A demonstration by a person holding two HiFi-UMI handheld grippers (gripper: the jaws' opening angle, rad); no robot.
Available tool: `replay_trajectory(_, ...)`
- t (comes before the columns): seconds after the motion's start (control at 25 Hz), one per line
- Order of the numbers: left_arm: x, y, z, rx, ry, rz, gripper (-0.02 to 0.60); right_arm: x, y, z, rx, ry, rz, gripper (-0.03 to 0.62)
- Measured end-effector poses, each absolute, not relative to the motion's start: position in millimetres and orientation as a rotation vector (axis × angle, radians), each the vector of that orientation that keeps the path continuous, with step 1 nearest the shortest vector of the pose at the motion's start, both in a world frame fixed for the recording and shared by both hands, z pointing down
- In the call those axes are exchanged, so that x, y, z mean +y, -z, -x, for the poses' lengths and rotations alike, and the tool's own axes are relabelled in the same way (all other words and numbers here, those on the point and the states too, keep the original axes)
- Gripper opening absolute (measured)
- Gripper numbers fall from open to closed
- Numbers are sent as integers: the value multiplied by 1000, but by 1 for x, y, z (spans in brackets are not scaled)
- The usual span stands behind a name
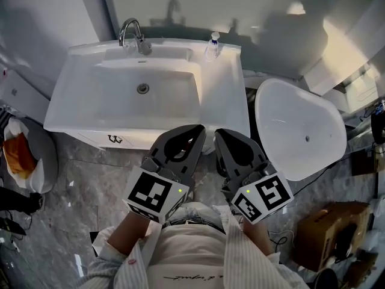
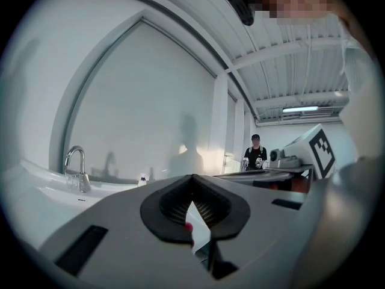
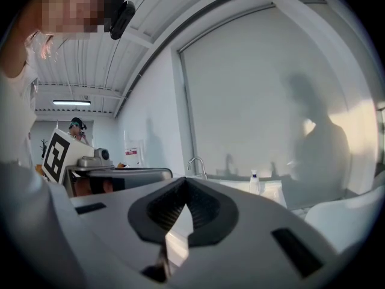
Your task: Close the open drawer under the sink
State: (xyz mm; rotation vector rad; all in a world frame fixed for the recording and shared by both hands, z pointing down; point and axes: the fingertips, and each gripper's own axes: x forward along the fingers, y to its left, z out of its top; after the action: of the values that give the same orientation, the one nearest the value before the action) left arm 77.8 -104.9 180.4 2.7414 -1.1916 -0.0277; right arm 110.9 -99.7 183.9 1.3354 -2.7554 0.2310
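Observation:
From above I see the white sink (image 1: 72, 101) with its chrome faucet (image 1: 131, 32). Below its front edge a narrow white cabinet strip (image 1: 99, 138) with a small dark mark shows; whether the drawer stands open I cannot tell. My left gripper (image 1: 200, 132) and right gripper (image 1: 220, 135) are held side by side close to my body, short of the sink's front right corner. Both are shut with nothing between the jaws. The left gripper (image 2: 192, 179) and right gripper (image 3: 184, 180) each point upward over the sink toward the wall.
A soap bottle (image 1: 213, 46) stands at the sink's back right. A white toilet (image 1: 298, 128) is on the right, a cardboard box (image 1: 331, 230) at lower right, a bag (image 1: 21, 155) on the left. Another person (image 2: 255, 152) stands far off.

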Motion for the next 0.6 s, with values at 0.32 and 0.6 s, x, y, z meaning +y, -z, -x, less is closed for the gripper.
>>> replay_trajectory(0.32,-108,-191,-78,-1175,-15,-2736,15,-106,-191,-108,-2747,-265,-1349,9)
replay_trajectory(0.6,-115,-192,-78,-1203,-63,-2777,15,-109,-201,-108,-2724,-314,-1332,9)
